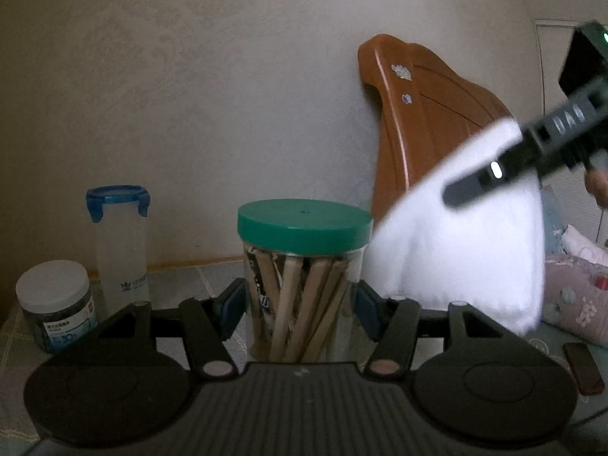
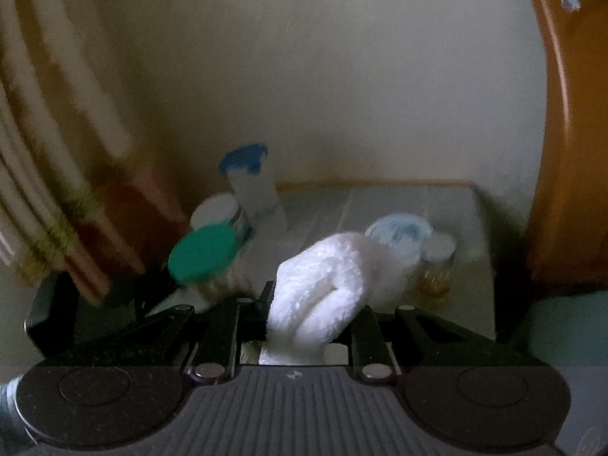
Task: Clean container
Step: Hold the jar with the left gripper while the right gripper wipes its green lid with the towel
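Both my claws are clenched: left gripper [image 1: 300, 306] clamps the green-lidded jar [image 1: 304, 285] upright on the table [image 1: 212, 277], long axis vertical, lid up; right gripper [image 2: 309, 311] pinches the white cloth [image 2: 323, 285] beside it

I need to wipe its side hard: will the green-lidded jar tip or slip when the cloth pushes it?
The green-lidded jar is tall and narrow, so probably tippy unsupported. The left gripper clamps its sides, which should steady it. Its clear wall looks smooth, maybe slippery. The white cloth is floppy, so it pushes softly.
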Action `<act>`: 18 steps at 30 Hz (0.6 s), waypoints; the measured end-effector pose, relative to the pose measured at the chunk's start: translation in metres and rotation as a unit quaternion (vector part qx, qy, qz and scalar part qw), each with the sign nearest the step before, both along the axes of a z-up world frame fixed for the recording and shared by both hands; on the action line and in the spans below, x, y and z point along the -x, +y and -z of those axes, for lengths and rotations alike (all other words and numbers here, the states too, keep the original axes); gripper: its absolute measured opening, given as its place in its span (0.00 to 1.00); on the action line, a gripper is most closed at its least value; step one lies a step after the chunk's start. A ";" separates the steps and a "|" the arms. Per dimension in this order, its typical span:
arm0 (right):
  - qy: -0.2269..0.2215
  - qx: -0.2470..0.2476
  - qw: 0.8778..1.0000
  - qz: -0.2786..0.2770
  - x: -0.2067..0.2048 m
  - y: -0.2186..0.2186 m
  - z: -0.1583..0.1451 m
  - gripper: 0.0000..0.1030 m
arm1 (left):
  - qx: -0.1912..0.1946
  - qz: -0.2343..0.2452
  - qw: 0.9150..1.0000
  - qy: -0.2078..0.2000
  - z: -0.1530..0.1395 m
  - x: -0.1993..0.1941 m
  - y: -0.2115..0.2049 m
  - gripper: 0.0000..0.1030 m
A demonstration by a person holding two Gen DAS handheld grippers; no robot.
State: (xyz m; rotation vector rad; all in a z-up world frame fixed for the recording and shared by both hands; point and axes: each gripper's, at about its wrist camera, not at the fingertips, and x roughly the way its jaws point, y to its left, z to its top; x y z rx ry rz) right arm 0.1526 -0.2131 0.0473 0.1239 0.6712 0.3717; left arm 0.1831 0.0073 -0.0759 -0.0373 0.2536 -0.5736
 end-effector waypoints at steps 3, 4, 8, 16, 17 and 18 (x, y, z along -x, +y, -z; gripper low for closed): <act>-0.028 0.016 0.999 -0.009 -0.007 0.009 -0.013 0.21 | -0.001 0.001 1.000 0.000 0.000 0.002 -0.001 0.58; -0.037 0.021 0.999 -0.012 -0.009 0.013 -0.017 0.21 | 0.000 0.002 1.000 0.002 0.000 0.002 -0.001 0.58; -0.074 0.042 0.996 -0.025 -0.019 0.025 -0.034 0.21 | 0.000 0.002 1.000 0.002 0.000 0.004 -0.001 0.58; -0.055 0.035 0.995 -0.070 -0.028 0.050 -0.028 0.21 | -0.001 0.003 1.000 0.005 0.000 0.004 -0.001 0.58; -0.050 0.033 0.995 -0.076 -0.029 0.053 -0.026 0.21 | -0.002 0.003 1.000 0.005 -0.001 0.004 -0.001 0.58; -0.046 0.030 0.995 -0.082 -0.030 0.056 -0.024 0.21 | -0.003 0.003 1.000 0.006 -0.001 0.004 -0.001 0.58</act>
